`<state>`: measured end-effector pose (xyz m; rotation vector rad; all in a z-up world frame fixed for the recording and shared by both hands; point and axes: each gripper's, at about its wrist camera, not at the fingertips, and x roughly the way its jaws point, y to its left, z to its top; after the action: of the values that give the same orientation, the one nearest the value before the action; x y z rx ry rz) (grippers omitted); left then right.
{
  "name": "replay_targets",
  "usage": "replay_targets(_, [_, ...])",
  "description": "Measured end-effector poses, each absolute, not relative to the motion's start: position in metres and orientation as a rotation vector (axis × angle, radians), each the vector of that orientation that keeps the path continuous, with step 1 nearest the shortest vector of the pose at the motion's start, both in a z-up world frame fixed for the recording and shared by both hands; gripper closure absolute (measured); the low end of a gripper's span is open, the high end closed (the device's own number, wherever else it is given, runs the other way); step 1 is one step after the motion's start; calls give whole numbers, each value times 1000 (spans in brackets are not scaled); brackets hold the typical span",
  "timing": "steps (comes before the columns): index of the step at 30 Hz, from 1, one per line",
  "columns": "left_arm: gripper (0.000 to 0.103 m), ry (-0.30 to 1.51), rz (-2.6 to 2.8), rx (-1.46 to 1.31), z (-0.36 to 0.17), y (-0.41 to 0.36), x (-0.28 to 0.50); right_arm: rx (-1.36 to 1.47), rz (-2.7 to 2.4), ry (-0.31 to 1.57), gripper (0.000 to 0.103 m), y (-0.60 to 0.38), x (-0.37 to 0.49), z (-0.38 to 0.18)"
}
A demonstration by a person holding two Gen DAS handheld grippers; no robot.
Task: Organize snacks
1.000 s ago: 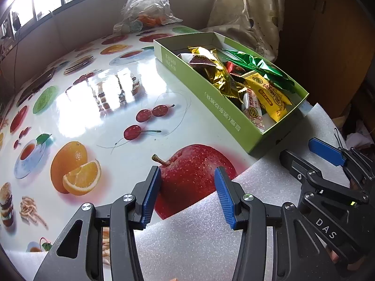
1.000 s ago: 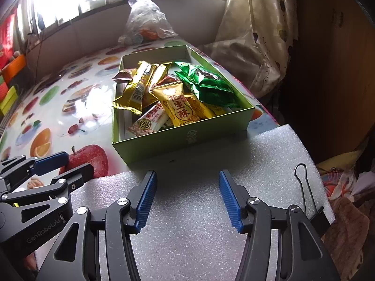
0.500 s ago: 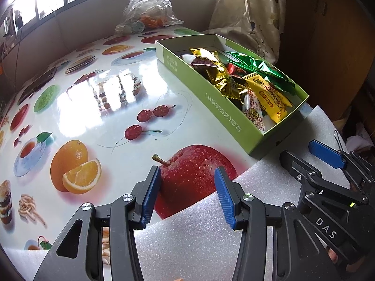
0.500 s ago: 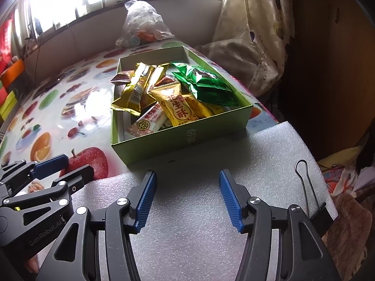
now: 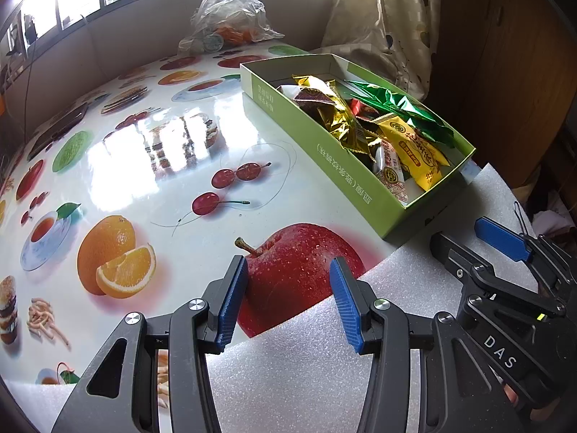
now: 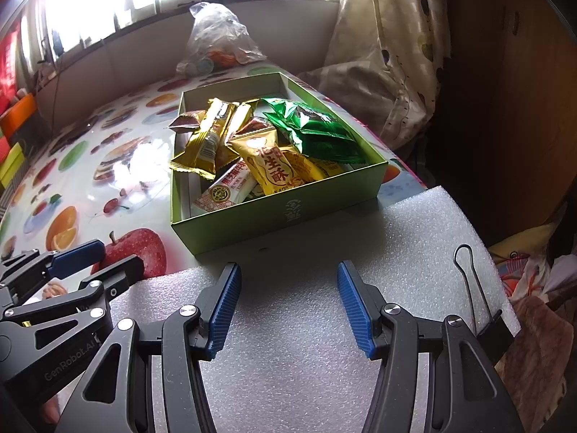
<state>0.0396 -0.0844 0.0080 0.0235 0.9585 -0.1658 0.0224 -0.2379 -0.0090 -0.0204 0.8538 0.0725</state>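
**Both grippers empty, snack box ahead of the right one**

With nothing between its blue pads, the left gripper (image 5: 288, 301) stands part open in the left wrist view, over the near edge of the fruit-print tablecloth (image 5: 151, 166) where a white foam sheet (image 5: 306, 371) overlaps it. The green box (image 5: 346, 180) lies up and to the right of it, well apart, its long axis running away toward the upper left. Snack packets (image 5: 364, 122) are piled loose inside. The right gripper (image 5: 479, 249) shows at the right edge, closer to the box's near end.

In the right wrist view the right gripper (image 6: 288, 303) is also part open and empty, above the foam sheet (image 6: 288, 353). The green box (image 6: 288, 213) sits straight ahead and slightly left, its short near wall facing the tongs, long axis pointing away. Inside: a yellow packet (image 6: 270, 166) nearest, a white bar (image 6: 225, 189) beside it, gold packets (image 6: 205, 140) left, green packets (image 6: 313, 133) right. The left gripper (image 6: 72, 263) is at the far left, beside the box's corner. A binder clip (image 6: 476, 288) lies on the foam at right.

Judgement: the right hand is nearer and better lined up; a forward reach would meet the yellow packet first.
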Motion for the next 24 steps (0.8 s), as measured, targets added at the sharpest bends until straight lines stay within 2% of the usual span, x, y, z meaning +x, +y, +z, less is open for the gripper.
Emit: replay_targets(24, [54, 958, -166, 23, 7, -85, 38, -17, 71, 848, 47, -238, 23, -9])
